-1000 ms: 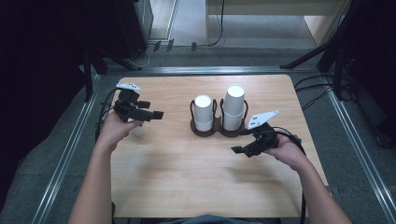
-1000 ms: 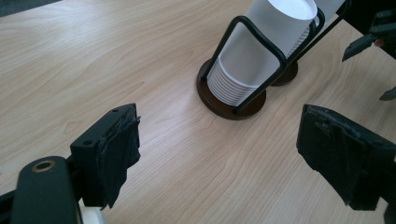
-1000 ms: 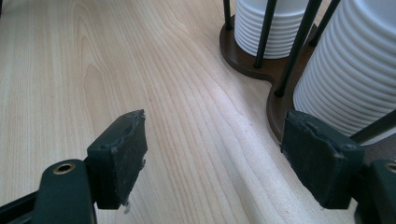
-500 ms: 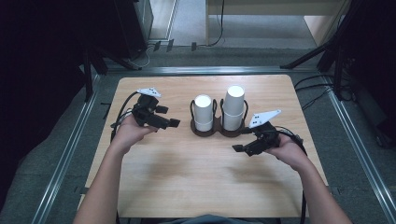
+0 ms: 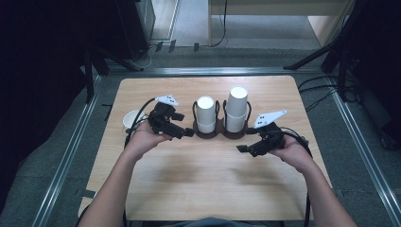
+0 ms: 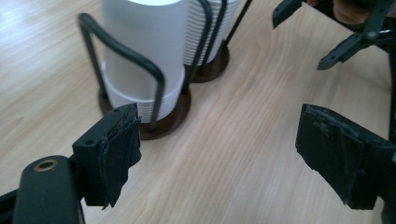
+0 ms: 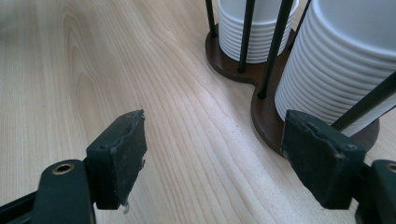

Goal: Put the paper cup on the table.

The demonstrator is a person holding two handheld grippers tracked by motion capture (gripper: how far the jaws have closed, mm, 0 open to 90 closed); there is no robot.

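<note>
A dark wire cup holder (image 5: 221, 134) stands mid-table with two stacks of white paper cups, a shorter left stack (image 5: 205, 113) and a taller right stack (image 5: 236, 106). My left gripper (image 5: 188, 134) is open just left of the holder's base, nothing between its jaws. In the left gripper view, the left gripper (image 6: 229, 158) has the shorter stack (image 6: 144, 51) close ahead on its left. My right gripper (image 5: 242, 149) is open in front of the taller stack. In the right gripper view, the right gripper (image 7: 219, 156) has the taller stack (image 7: 345, 70) beside its right pad (image 7: 317, 158).
A single white cup (image 5: 130, 120) stands upright on the table left of my left hand, partly behind the gripper's cable. The wooden table (image 5: 203, 184) has bare room in front. Metal rails run along both sides, and the right gripper (image 6: 355, 32) shows far off in the left gripper view.
My left gripper has moved right from the table's left part to the holder, uncovering the single cup. The right gripper has barely moved.
</note>
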